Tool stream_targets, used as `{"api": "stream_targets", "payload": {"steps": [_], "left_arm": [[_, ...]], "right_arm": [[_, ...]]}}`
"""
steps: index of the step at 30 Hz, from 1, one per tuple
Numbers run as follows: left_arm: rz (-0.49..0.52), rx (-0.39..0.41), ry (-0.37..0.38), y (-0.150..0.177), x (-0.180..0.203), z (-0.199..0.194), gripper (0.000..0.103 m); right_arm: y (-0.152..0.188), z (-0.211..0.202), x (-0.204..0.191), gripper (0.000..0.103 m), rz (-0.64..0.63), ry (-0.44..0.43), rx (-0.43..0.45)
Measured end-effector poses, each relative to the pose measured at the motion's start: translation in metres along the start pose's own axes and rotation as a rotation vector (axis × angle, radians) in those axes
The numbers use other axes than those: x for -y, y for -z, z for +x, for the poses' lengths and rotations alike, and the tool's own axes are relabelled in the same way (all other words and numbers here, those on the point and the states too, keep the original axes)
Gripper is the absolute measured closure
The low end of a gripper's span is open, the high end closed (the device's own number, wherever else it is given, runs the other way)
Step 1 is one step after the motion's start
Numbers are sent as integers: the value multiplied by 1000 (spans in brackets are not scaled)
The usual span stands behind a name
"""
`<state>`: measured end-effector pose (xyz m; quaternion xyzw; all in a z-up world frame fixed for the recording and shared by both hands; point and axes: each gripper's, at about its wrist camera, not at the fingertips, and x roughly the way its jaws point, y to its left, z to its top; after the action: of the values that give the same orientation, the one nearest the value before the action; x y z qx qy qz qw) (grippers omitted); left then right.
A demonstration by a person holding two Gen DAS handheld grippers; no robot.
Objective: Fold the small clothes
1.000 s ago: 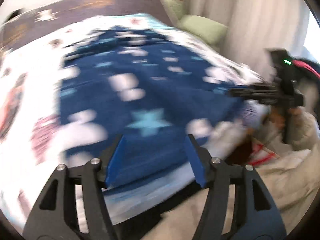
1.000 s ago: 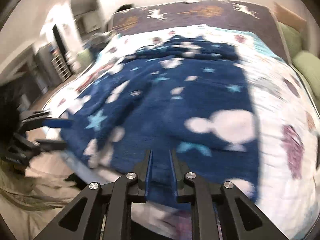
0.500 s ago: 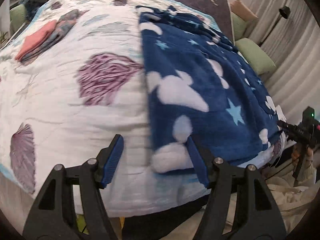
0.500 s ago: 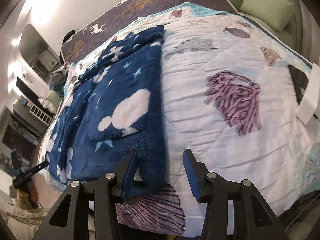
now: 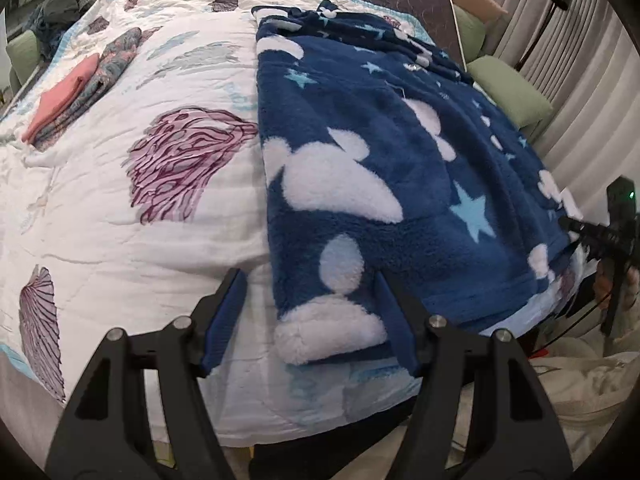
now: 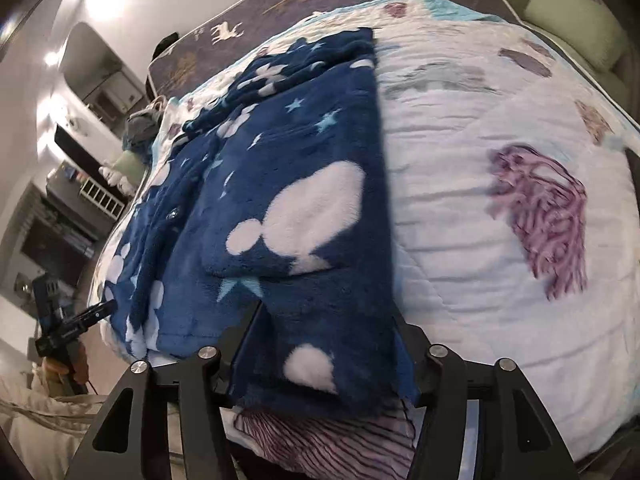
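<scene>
The dark-blue fleece garment with white clouds and stars (image 5: 400, 184) runs lengthwise away from both spread fingers, its near hem between the right gripper's (image 6: 326, 356) just-opened pair (left gripper (image 5: 310, 320) straddles the corner).

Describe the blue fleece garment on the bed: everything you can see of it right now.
The blue fleece garment is dark navy plush with white cloud shapes and pale blue stars. It lies flat and lengthwise on the white quilt, one long edge straight, its far end bunched. Its near hem reaches the bed's edge. The left gripper and right gripper each straddle a near corner, jaws open; the right has just been opening.
</scene>
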<state>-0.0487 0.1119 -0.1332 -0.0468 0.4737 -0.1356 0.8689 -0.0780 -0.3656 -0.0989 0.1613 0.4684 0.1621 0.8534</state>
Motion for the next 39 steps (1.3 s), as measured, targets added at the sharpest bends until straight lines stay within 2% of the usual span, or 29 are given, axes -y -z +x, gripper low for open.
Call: {"api": "stream_targets", "payload": {"steps": [5,7,8,9,10,11,12,14,18,22,26,32,35,36,38,39], "left_arm": [[-20,5,3,-1,-2,0,36],[-11,7,0,0,-1,0,37],[-6,6,6,0,0,0,42],[-4,3,25,0,0,-1,58],[-13,-8,79,0,-1,-2,70],[-26,-17,109,0,-2,-2,83],[-42,-18,124,-1,-3,-3,84],[-62,-8,135,-2,-5,-7,87],[-87,69,192,-10,-7,-30,88],[-31,171,204,-22,4,-67,89],[2,190,181,-23,13,-81,89],[-24,172,191,-15,9,-86,89],[-10,192,181,-7,9,-104,90],[-8,201,182,-5,9,-109,92],[6,224,204,-2,10,-122,102],[17,241,209,-2,11,-127,102]], "right_arm": [[-3,-1,10,43,52,-58,-6],[-1,-2,9,44,61,-55,-4],[-1,-2,7,46,58,-43,-4],[0,-1,3,47,48,-23,-5],[0,-1,0,56,45,-9,-8],[0,0,0,79,52,-1,-12],[0,0,2,85,69,-16,-22],[-1,-1,5,88,108,-51,-25],[-7,-18,-2,90,120,-122,21],[-19,-47,-11,90,104,-180,90],[-25,-66,-27,90,62,-189,128],[-13,-68,-35,90,66,-190,118],[-7,-74,-32,90,73,-195,125],[-4,-78,-32,90,72,-195,133],[1,-87,-33,90,69,-195,151],[2,-91,-34,90,64,-192,159]]}}
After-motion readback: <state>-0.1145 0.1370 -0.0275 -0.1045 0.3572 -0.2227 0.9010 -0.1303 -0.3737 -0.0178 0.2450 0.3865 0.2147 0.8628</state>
